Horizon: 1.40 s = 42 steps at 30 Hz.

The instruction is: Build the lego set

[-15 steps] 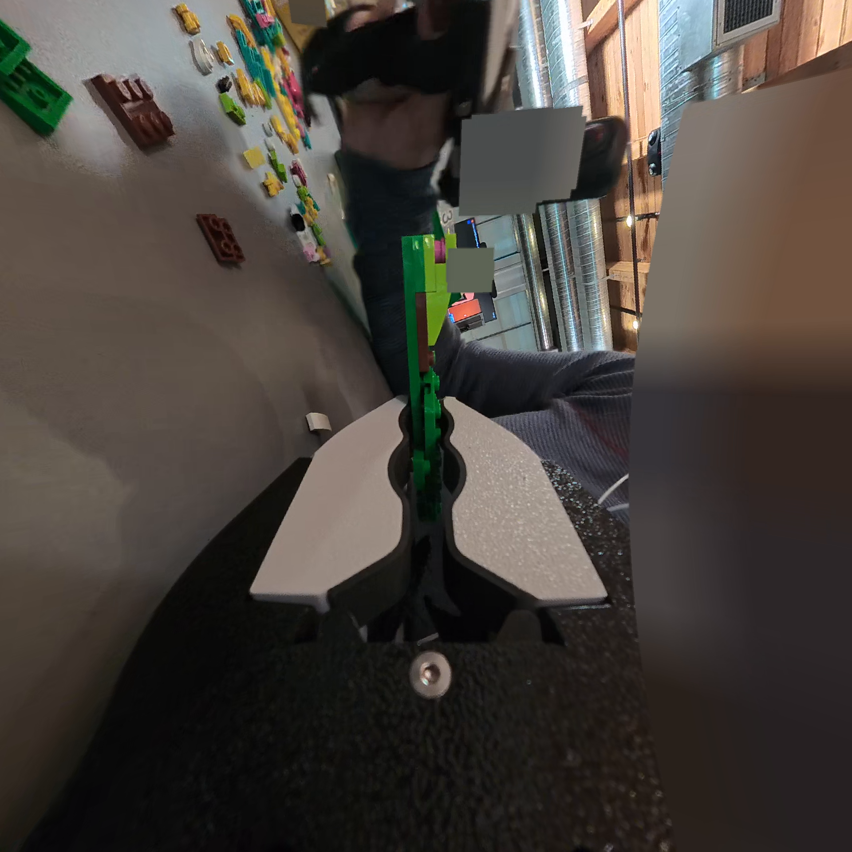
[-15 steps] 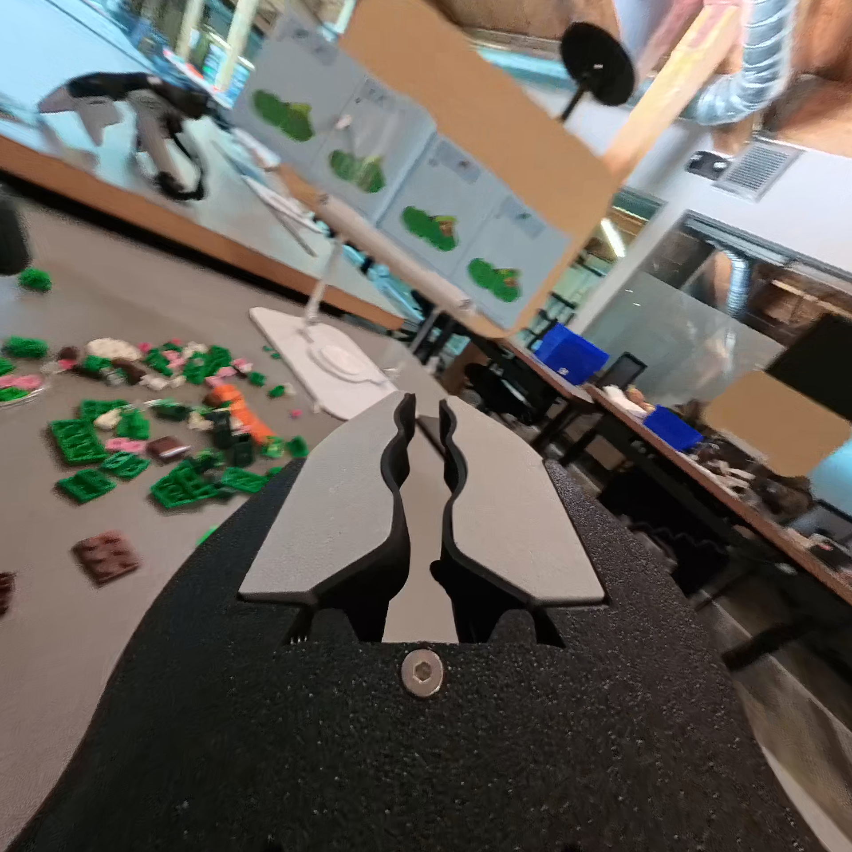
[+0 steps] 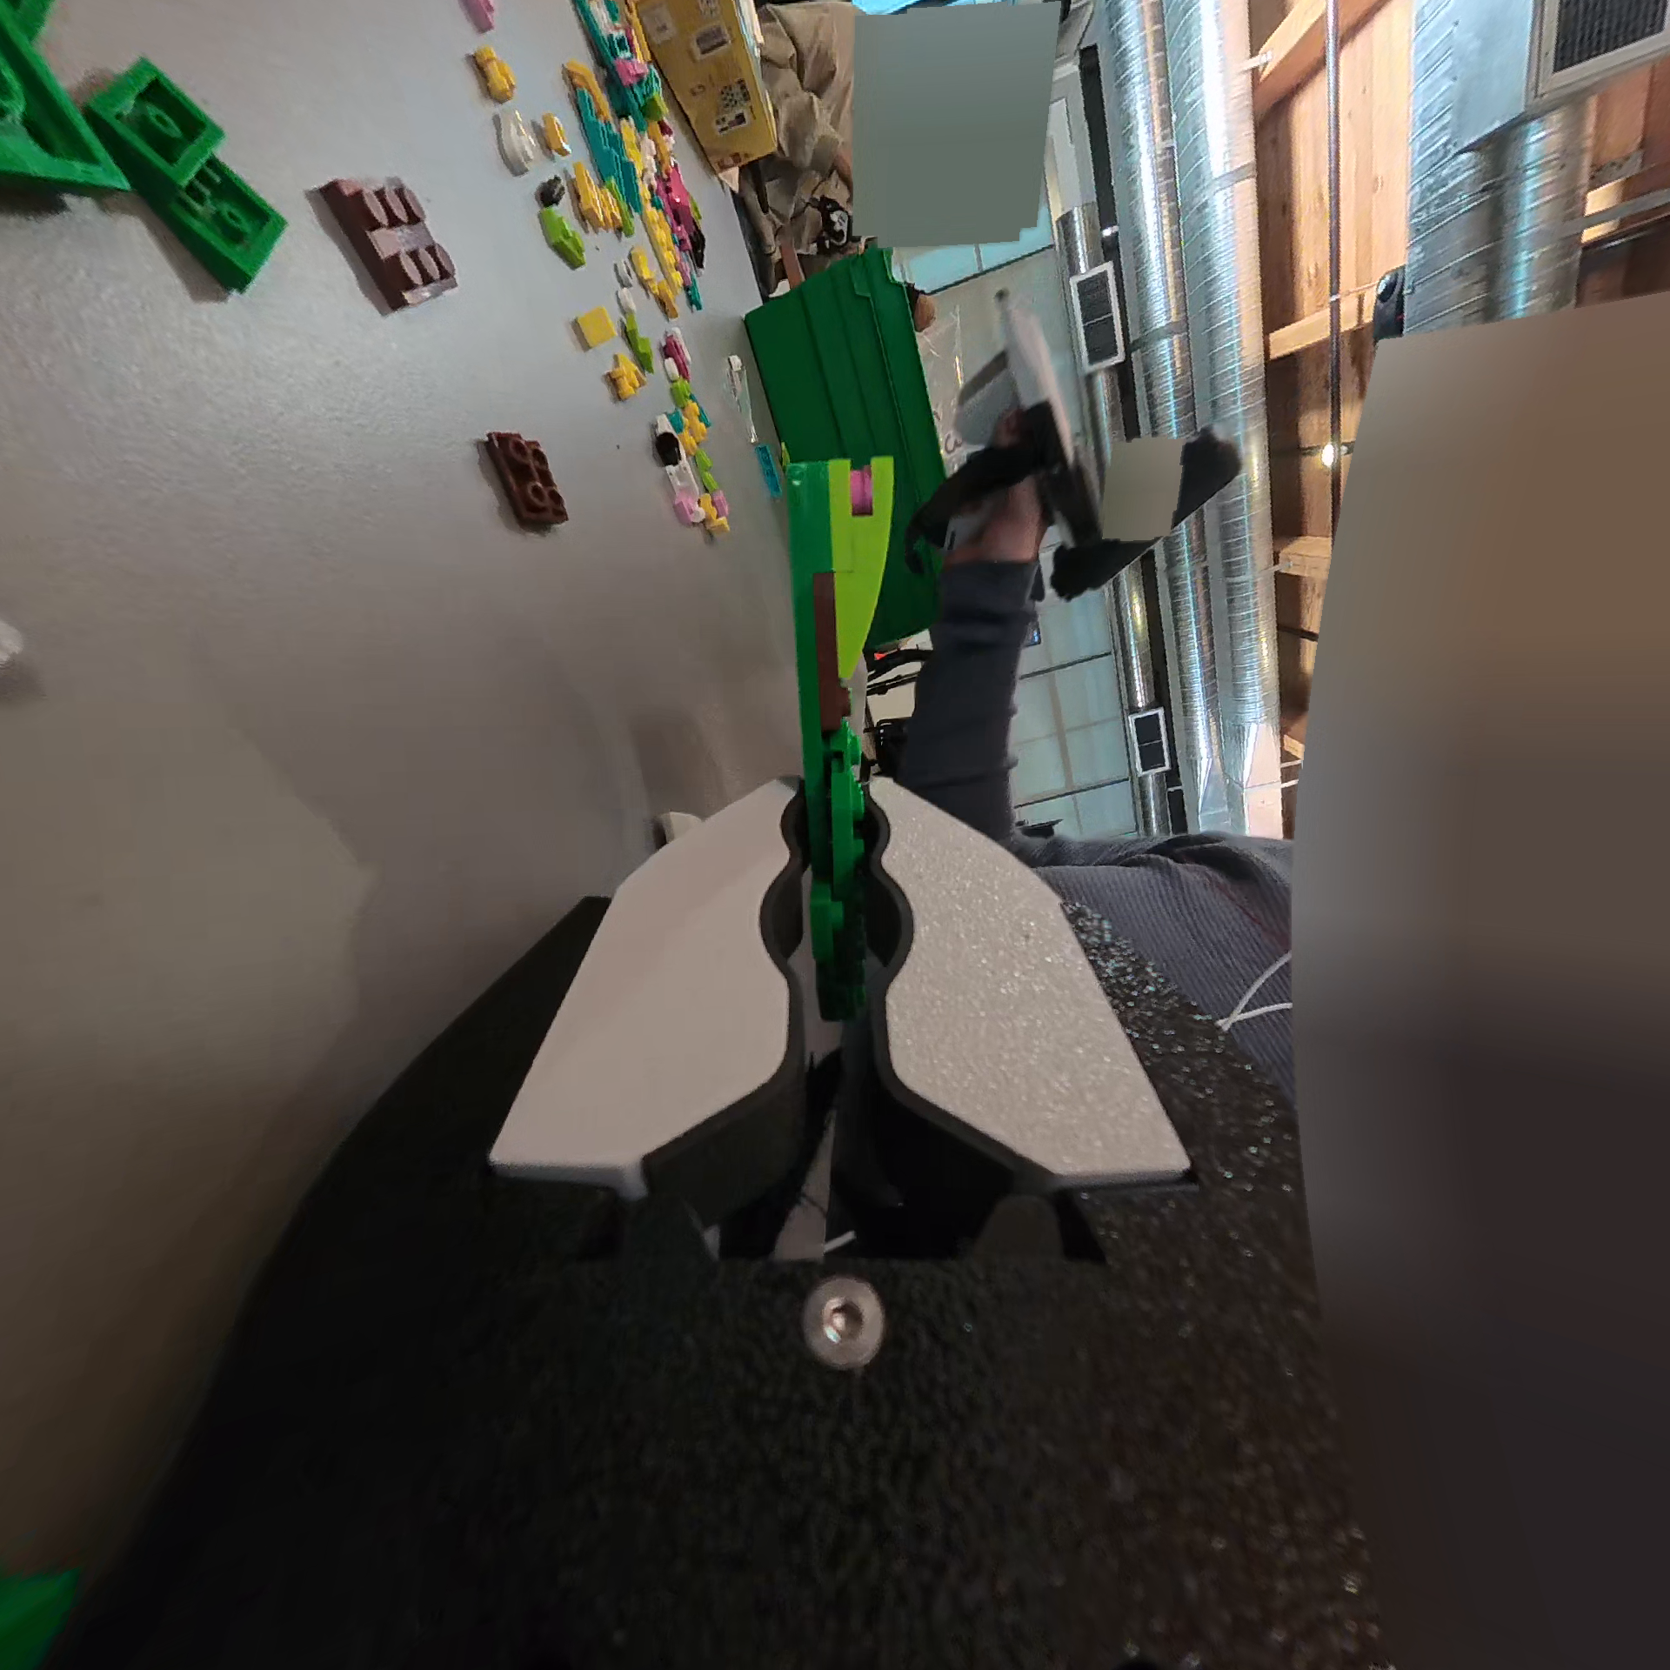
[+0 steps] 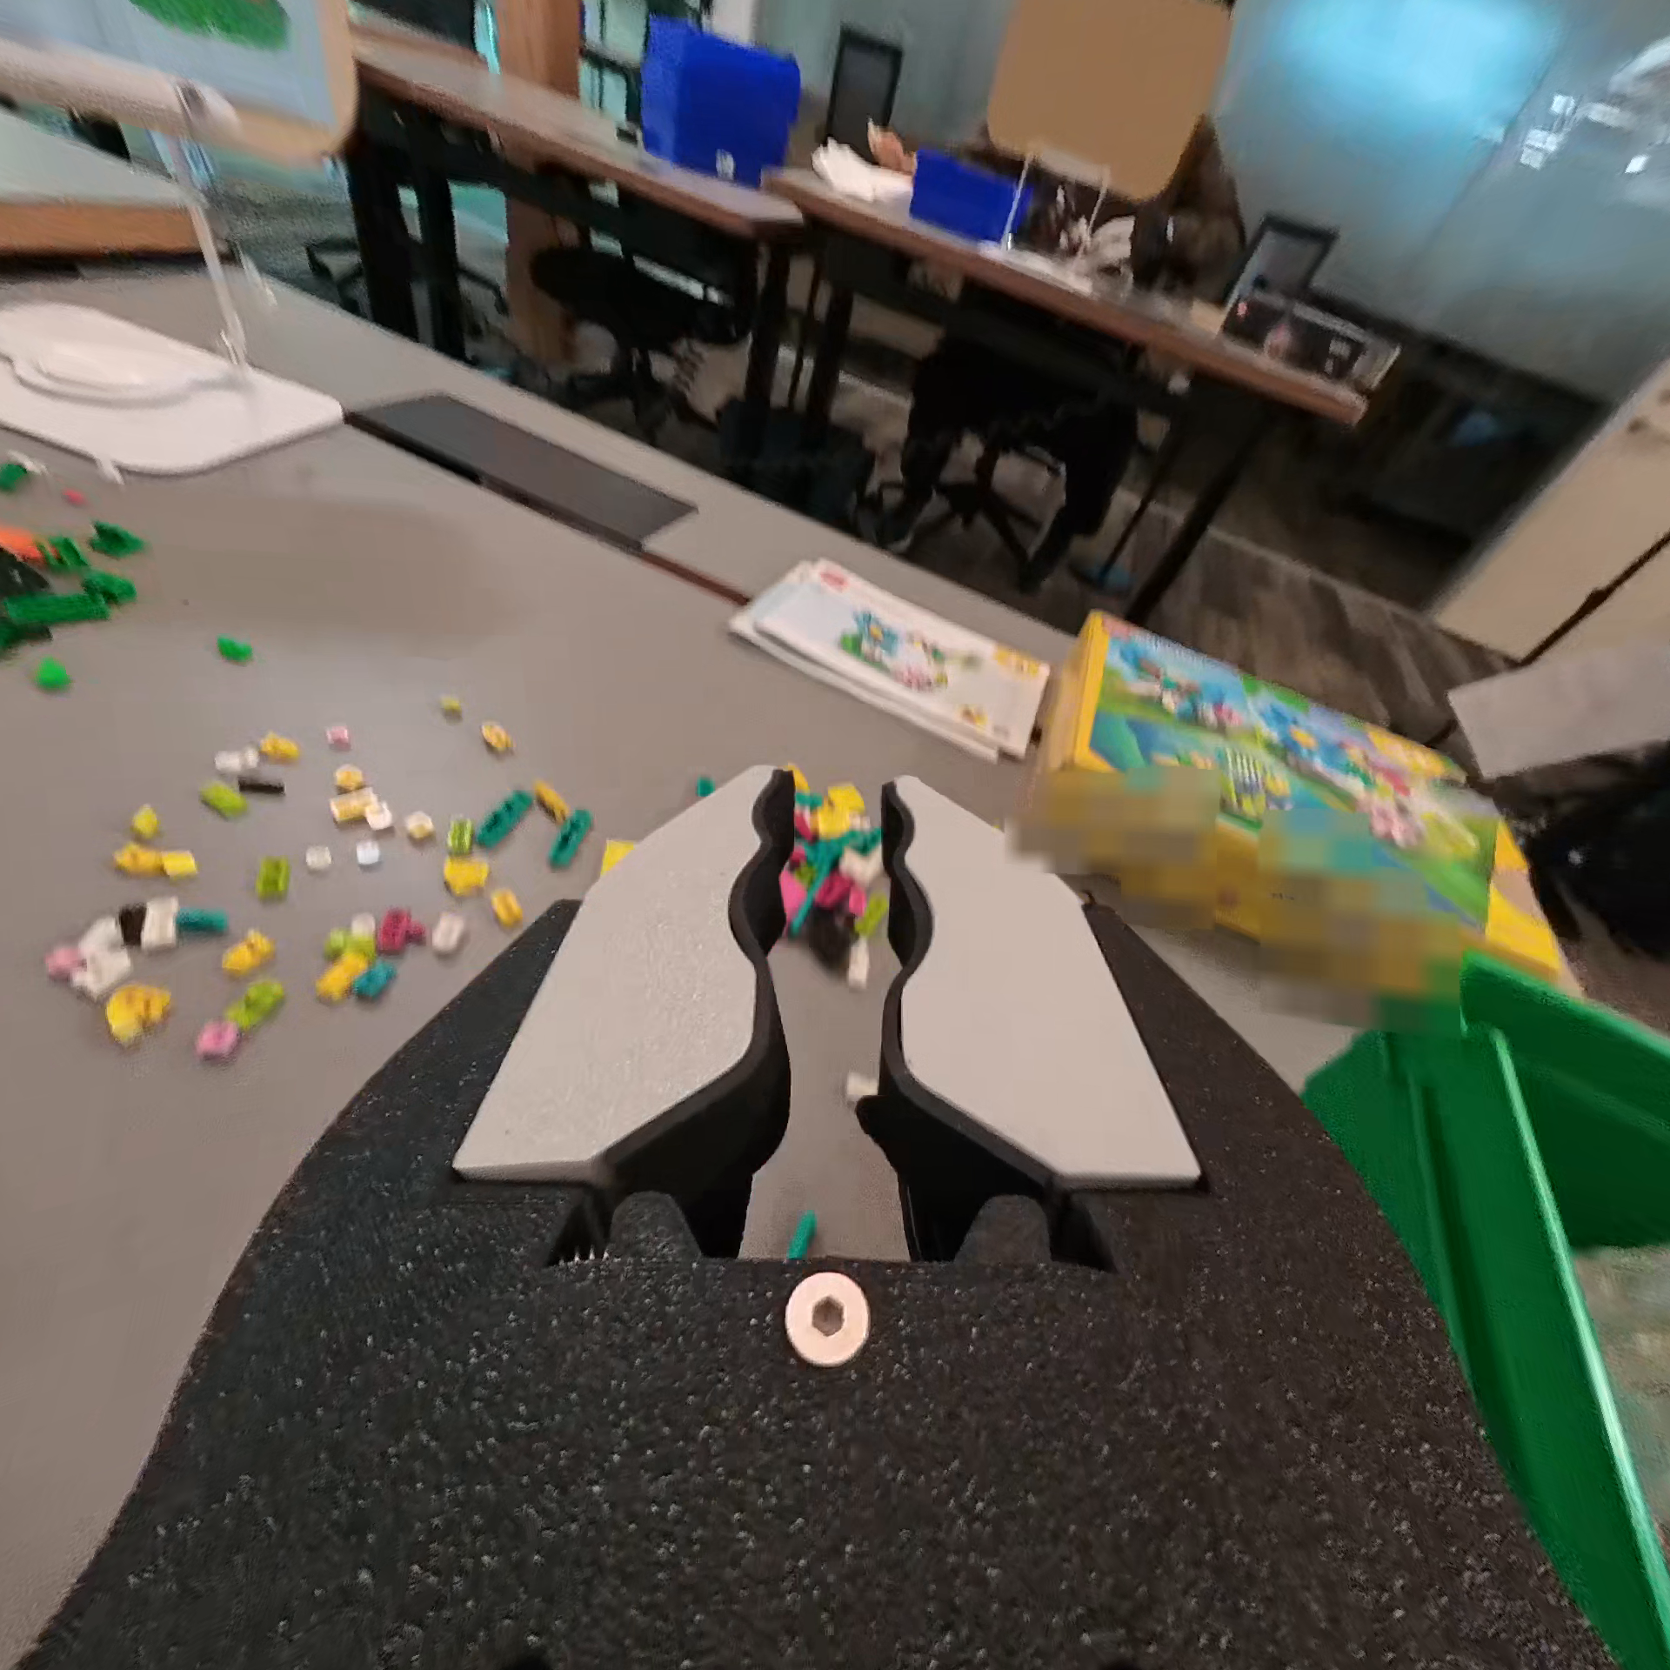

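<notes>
**Around the workspace**

In the right wrist view, a white stand base (image 4: 136, 398) sits at ten o'clock on the grey counter (image 4: 452, 578). At twelve o'clock, blue bins (image 4: 718, 95) rest on wooden desks (image 4: 1039, 280), with a cardboard sheet (image 4: 1098, 90) propped behind. Metal ducts (image 3: 1202, 361) run along wooden walls in the left wrist view.

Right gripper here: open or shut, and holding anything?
Open and empty: the right gripper shows a clear gap between its fingers, with loose bricks visible through it.
</notes>
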Motion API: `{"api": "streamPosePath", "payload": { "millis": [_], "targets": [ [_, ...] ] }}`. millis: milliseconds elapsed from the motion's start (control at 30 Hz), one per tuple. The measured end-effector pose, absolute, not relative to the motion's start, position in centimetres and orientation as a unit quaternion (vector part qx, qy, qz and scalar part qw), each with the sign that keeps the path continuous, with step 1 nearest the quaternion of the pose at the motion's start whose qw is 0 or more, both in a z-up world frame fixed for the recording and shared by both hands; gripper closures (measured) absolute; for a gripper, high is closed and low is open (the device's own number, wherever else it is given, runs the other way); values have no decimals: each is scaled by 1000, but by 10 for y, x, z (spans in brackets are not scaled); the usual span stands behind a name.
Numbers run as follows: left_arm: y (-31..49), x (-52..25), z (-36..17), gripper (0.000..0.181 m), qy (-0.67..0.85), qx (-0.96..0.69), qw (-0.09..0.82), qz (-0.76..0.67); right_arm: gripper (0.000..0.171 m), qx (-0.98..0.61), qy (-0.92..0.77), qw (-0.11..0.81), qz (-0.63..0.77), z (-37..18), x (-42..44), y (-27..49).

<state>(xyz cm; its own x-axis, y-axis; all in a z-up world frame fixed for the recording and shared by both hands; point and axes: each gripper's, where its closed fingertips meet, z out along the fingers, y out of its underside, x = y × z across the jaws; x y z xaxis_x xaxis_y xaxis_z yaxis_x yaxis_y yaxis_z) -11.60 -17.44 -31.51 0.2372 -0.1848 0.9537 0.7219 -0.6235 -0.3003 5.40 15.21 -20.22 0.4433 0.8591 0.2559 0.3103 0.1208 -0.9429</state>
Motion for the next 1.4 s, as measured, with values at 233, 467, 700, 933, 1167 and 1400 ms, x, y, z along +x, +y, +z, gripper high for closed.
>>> {"api": "streamPosePath", "payload": {
  "millis": [233, 467, 700, 933, 1167, 1400],
  "targets": [
    [-179, -124, -325, 173, -216, -734, 378, -521, 152, -680, -524, 462, 221, -278, 90, 148],
    [-188, -141, -330, 173, -247, -773, 361, -460, 153, -649, -615, 409, 182, -316, 83, 142],
    [-192, -136, -336, 172, -274, -796, 330, -427, 155, -606, -666, 386, 202, -318, 78, 125],
    [-191, -137, -341, 145, -319, -799, 319, -399, 155, -559, -697, 378, 243, -322, 58, 108],
    [-194, -143, -336, 119, -355, -796, 354, -341, 153, -557, -657, 408, 303, -318, 42, 110],
    [-209, -157, -336, 94, -380, -826, 355, -217, 163, -524, -651, 488, 251, -310, 25, 109]
  ]
}}
